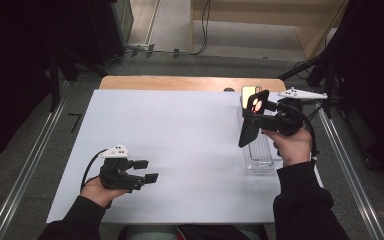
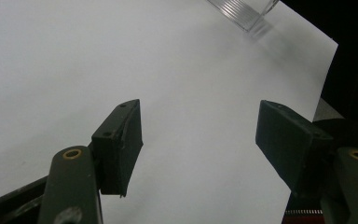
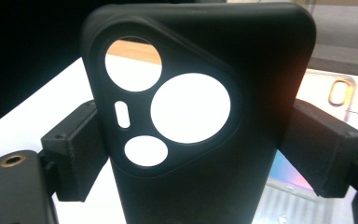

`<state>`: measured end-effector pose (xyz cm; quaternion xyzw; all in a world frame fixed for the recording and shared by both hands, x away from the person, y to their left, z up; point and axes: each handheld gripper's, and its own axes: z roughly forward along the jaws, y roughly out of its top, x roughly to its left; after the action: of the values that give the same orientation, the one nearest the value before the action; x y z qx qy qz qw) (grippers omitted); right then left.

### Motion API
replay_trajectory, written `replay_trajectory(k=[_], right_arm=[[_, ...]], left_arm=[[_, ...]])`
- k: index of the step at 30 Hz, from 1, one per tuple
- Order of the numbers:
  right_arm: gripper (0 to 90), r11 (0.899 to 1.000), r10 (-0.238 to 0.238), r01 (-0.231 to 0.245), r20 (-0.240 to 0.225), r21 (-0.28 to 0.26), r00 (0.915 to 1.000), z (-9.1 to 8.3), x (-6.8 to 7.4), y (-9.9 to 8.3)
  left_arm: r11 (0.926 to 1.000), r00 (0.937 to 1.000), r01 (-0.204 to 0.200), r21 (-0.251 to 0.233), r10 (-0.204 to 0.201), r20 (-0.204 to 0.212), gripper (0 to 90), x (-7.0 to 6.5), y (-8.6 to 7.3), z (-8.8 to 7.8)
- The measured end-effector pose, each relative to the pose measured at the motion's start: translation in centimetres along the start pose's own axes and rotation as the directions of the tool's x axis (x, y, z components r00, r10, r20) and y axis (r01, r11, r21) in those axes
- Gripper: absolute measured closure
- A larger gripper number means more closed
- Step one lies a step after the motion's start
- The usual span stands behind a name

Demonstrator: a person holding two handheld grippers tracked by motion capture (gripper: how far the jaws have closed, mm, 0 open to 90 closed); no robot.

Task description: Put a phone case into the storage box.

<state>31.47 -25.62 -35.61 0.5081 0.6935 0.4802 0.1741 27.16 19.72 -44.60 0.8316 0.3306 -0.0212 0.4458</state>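
White table (image 1: 180,150); right gripper (image 1: 260,119) clamped black phone case (image 1: 252,117) upright above clear tray (image 1: 260,152); left gripper (image 1: 147,171) wide, empty, well apart.

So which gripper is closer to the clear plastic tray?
Right. The right gripper hangs just above the clear plastic tray, clamping a black phone case. The left gripper sits open far across the white table.

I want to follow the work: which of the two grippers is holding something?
The right gripper holds a black phone case, clamped upright between its jaws above the clear tray. The left gripper is open, with nothing between its jaws.
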Motion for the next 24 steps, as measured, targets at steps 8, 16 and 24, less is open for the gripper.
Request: replay_trajectory(k=[8,16,24], right_arm=[[12.1,0.999,0.034,-0.032,0.082,-0.027,0.9960,-0.3,-1.3,-0.2],[12.1,0.997,0.061,-0.051,0.177,-0.059,0.9824,0.2,-2.3,-0.7],[12.2,0.997,0.063,-0.049,0.247,-0.061,0.9670,1.7,-3.3,-1.1]], left_arm=[[1.0000,1.0000,0.003,0.001,-0.003,-0.002,31.9,0.1,0.0,0.0],[1.0000,1.0000,0.006,-0.002,-0.006,0.007,31.9,0.1,0.0,0.0],[1.0000,0.9999,0.009,-0.003,-0.009,0.007,31.9,0.2,0.0,0.0]])
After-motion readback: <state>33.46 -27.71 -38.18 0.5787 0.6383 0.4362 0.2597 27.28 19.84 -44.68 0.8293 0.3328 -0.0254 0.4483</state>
